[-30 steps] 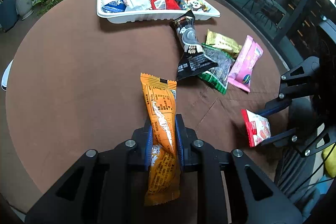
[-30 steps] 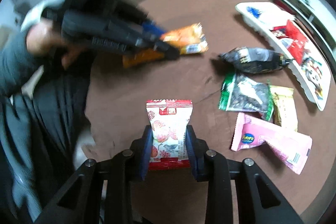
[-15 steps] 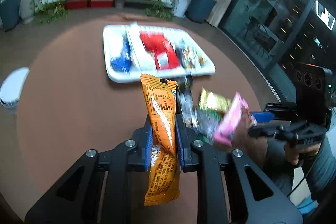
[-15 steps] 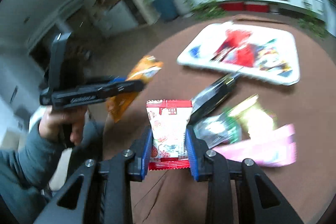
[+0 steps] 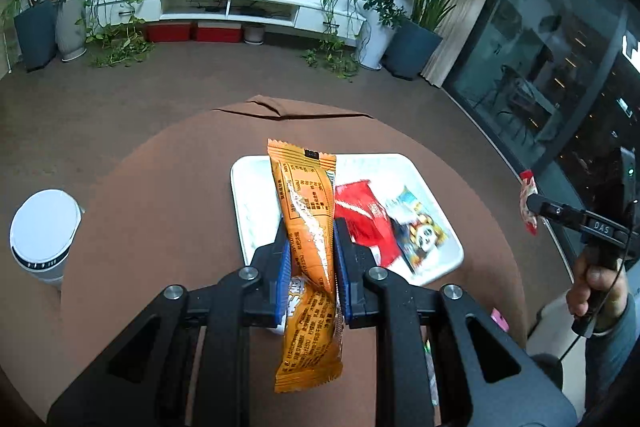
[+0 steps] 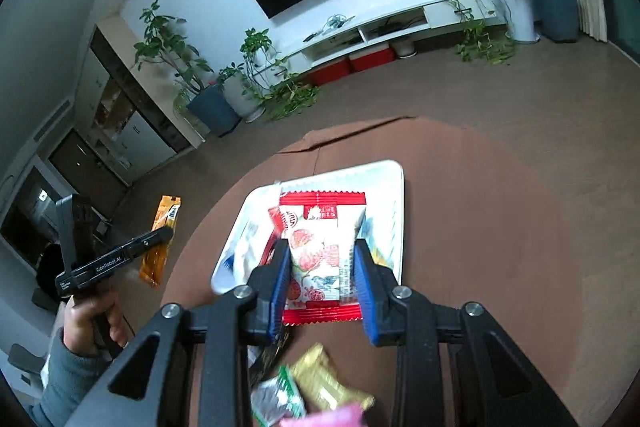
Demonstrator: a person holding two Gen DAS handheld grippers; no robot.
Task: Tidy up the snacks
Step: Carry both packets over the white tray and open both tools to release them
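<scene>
My left gripper is shut on a long orange snack packet, held upright in the air over the near part of the white tray. My right gripper is shut on a red-and-white snack packet, also lifted, in front of the same white tray. The tray lies on the round brown table and holds a red packet and a panda-print packet. In the right wrist view the left gripper with its orange packet shows at the left.
Green, gold and pink packets lie on the table under my right gripper. A white round bin stands on the floor left of the table. A person's hand holds the right gripper at the edge.
Both grippers have risen from the table with their packets and moved toward the tray. The right gripper has rolled, so the tray now lies straight ahead of it.
</scene>
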